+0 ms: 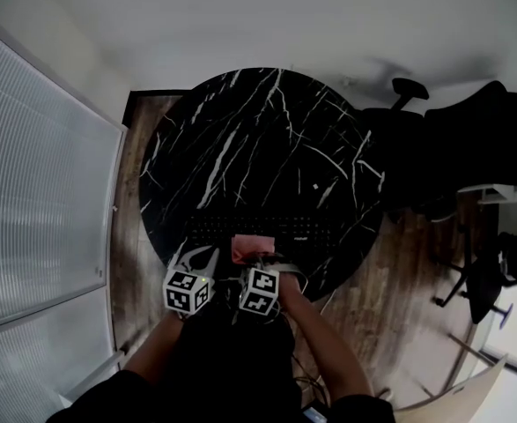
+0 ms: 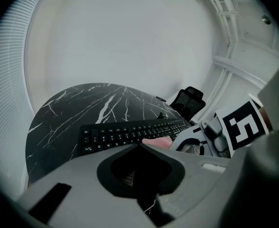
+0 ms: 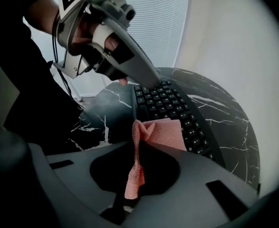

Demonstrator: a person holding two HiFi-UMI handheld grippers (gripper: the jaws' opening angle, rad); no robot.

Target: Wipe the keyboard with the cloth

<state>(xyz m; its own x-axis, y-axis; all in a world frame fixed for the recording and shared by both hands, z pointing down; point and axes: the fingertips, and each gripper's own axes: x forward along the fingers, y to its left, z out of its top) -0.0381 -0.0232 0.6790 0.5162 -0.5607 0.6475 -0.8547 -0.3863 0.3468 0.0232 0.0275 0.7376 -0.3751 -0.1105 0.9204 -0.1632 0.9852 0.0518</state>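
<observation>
Black keyboard (image 1: 258, 229) lies at the near edge of the round black marble table (image 1: 258, 130), long axis left to right along that edge, keys up. Pink cloth (image 3: 160, 129) rests on the keys near the keyboard's middle. One bunched edge is pinched between the closed fingers of the right gripper (image 1: 254, 261), and the rest is spread flat ahead of them. Left gripper (image 1: 196, 256) is at the keyboard's left part, fingers together with nothing between them. Assessment: the cloth is light, soft and limp, so it will fold and drag rather than push. The present hold on the gathered edge is suitable. The keyboard is light and may slide, so wiping strokes should follow its long axis.
</observation>
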